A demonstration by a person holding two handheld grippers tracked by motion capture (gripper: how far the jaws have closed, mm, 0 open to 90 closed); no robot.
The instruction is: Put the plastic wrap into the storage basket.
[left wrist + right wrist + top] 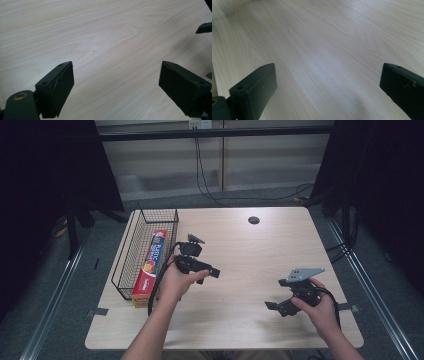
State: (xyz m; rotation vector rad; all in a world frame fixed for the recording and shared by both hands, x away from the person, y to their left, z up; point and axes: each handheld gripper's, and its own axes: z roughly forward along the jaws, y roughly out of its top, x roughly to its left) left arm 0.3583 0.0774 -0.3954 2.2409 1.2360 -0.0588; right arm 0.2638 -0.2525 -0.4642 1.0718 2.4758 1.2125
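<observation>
Plastic-wrap box lies lengthwise in basket; both grippers' jaws gape, empty.

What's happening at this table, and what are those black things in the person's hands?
A person holds a two-jaw clamp tool in each hand over a wooden table. The left gripper and the right gripper both have their jaws open with nothing between them. At the table's left edge a long plastic-wrap box lies in a black wire basket, close beside the left hand. Neither gripper touches it.
</observation>
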